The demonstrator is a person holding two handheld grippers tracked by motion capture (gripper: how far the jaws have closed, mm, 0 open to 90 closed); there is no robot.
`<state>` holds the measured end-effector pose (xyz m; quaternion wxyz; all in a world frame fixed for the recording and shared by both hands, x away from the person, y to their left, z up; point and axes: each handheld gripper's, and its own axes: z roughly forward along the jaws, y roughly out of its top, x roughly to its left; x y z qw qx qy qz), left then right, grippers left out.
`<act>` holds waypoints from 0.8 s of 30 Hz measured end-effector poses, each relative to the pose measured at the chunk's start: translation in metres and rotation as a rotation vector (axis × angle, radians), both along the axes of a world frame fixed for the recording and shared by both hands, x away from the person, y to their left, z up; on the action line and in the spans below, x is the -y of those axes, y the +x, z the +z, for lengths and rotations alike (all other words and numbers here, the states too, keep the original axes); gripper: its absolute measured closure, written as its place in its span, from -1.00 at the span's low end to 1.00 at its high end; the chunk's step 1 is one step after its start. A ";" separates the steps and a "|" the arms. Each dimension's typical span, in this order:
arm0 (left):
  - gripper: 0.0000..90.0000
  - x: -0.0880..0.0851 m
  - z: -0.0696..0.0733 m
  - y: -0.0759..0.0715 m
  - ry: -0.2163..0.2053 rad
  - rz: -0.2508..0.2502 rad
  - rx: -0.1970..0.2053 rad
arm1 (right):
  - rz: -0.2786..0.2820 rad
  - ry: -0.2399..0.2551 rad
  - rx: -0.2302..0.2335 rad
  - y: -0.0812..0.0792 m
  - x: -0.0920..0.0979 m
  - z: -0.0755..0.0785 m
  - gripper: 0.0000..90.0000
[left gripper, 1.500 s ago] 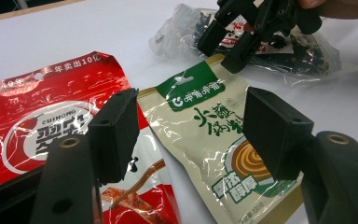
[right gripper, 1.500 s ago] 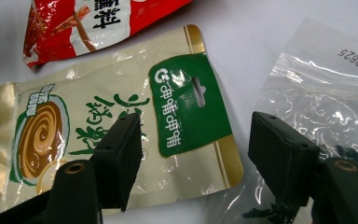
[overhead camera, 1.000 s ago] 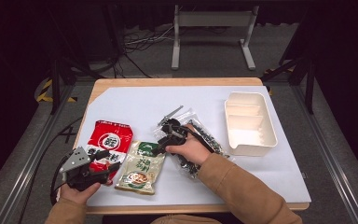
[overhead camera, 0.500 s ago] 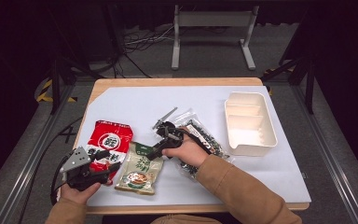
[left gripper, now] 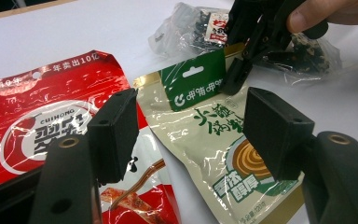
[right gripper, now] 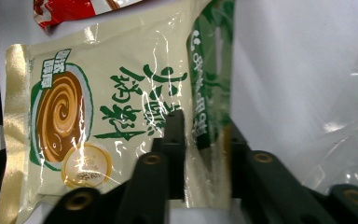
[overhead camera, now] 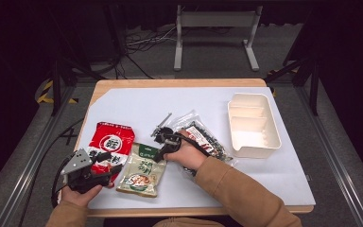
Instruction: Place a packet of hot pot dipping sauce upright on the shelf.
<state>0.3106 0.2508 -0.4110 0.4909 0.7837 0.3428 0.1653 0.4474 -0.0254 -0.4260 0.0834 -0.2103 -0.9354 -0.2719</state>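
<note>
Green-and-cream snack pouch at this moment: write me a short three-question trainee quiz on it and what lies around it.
1. True or false: the right hand-held gripper has its jaws closed on the green top edge of the green-and-cream pouch.
2. Which packet lies against the pouch on the side of the left hand-held gripper? A) the red packet B) the clear bag of dark snacks C) a blue box
3. Fill in: the white compartment tray stands at the ___ side of the table in the high view.

Key
1. True; the jaws have just been closing, with the pouch's edge between them.
2. A
3. right
</note>
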 end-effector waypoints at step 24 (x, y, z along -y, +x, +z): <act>-0.20 -0.007 0.004 -0.001 -0.018 0.036 0.017 | 0.051 0.107 0.060 -0.028 0.008 0.051 0.99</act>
